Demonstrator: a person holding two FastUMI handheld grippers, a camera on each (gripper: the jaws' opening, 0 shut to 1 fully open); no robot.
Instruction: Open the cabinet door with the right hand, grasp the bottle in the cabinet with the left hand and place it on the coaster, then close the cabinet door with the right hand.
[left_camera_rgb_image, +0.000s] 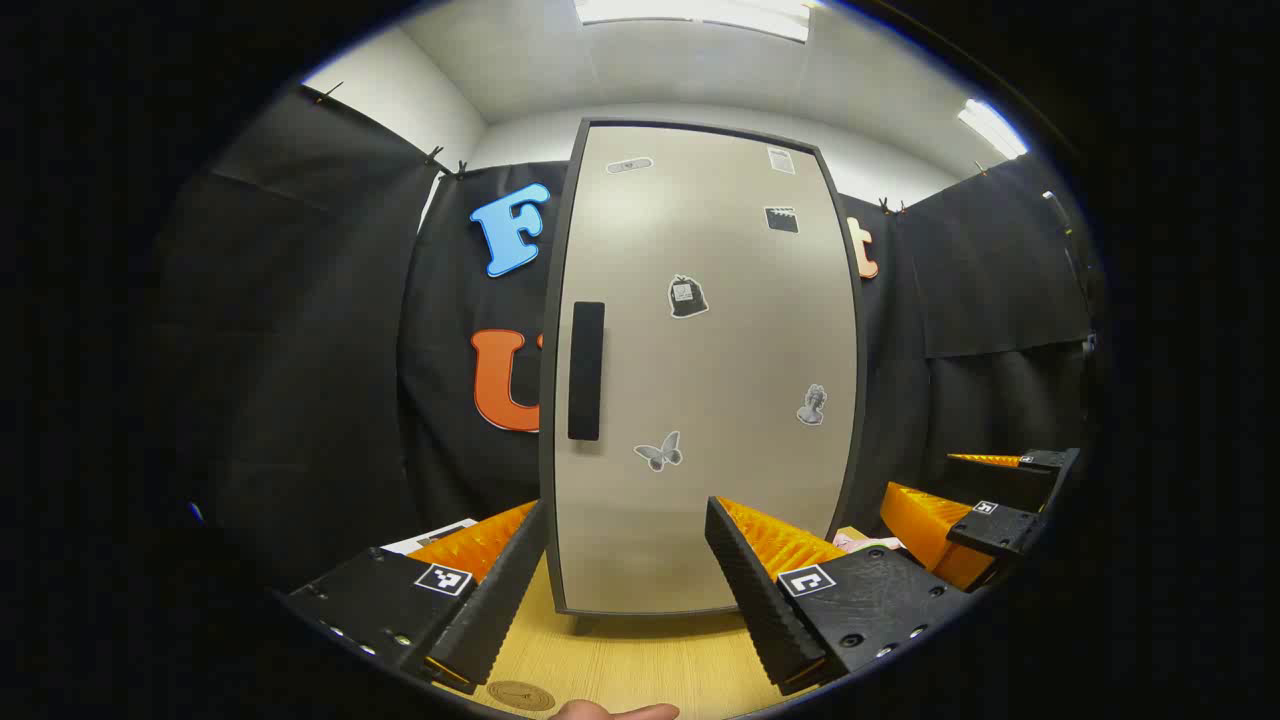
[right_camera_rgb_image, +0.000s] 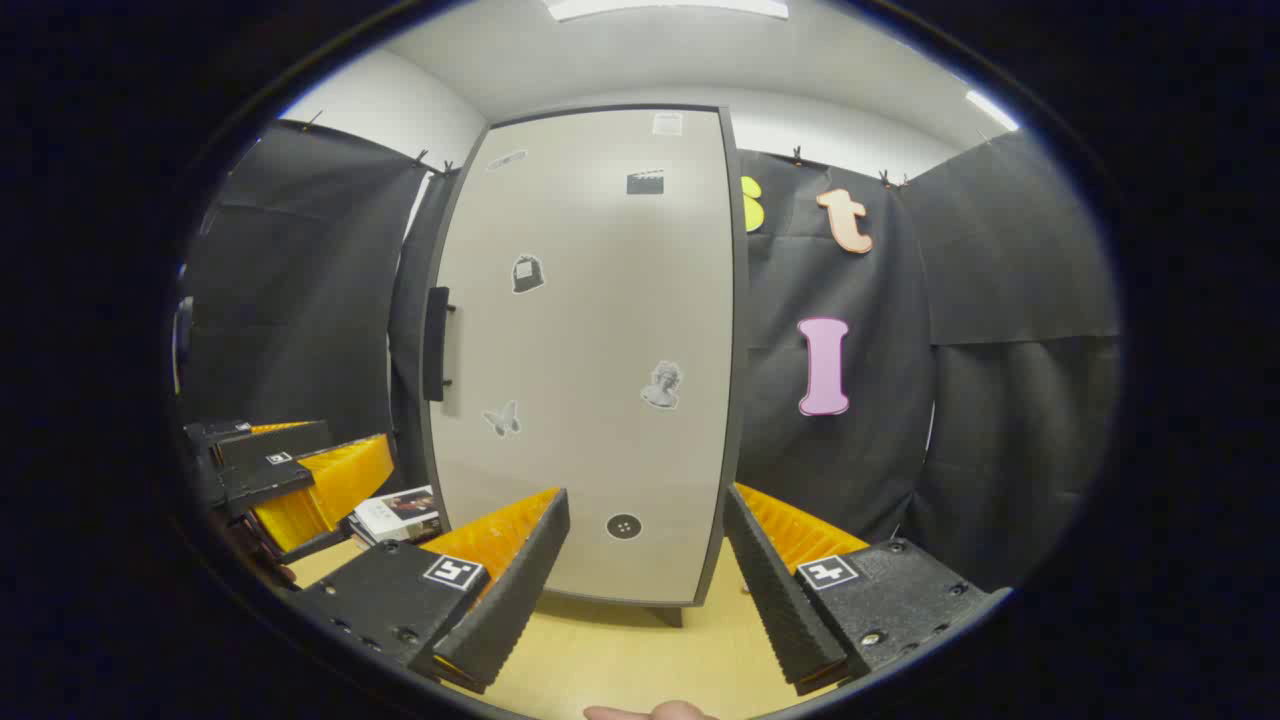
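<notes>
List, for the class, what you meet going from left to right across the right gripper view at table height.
Left gripper → stack of books → right gripper's near finger → cabinet door's lower edge → right gripper's far finger.

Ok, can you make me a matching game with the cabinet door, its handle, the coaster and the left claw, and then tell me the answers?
Things:
1. cabinet door
2. handle
3. coaster
4. left claw

What fits:
a. lying flat on the table
b. open, holding nothing
c. shut
d. black upright bar near the door's left edge

Pairs: 1-c, 2-d, 3-a, 4-b
</notes>
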